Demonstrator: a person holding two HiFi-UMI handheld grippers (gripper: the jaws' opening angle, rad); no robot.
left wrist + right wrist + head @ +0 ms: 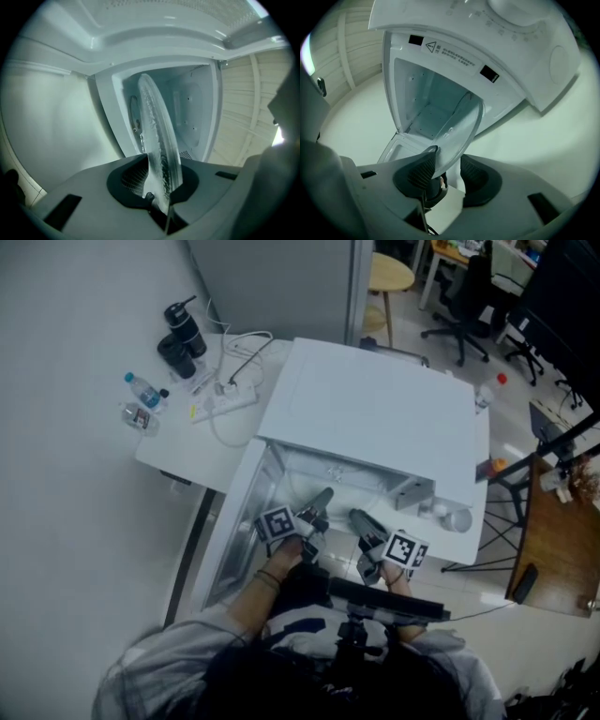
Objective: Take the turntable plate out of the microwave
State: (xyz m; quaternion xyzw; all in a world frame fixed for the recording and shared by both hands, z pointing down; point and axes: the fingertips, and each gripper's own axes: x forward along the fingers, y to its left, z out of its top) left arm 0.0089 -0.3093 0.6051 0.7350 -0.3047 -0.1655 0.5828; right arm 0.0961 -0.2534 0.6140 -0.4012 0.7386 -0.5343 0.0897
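The white microwave (375, 418) stands with its door (239, 521) swung open, and both grippers are at its mouth. The glass turntable plate (159, 136) stands on edge in front of the cavity (190, 117). My left gripper (161, 180) is shut on the plate's rim; it shows in the head view as the left gripper (319, 507). The right gripper (445, 171) is open, and the plate (459, 126) has its rim between the pads, clear of the right-hand pad (476, 176). In the head view the right gripper (364, 521) sits beside the left one.
The microwave sits on a white table (183, 451), with a power strip (225, 399), two water bottles (142, 395) and a black flask (183, 334) at its far left. Behind it are a round stool (389, 276) and an office chair (464, 301).
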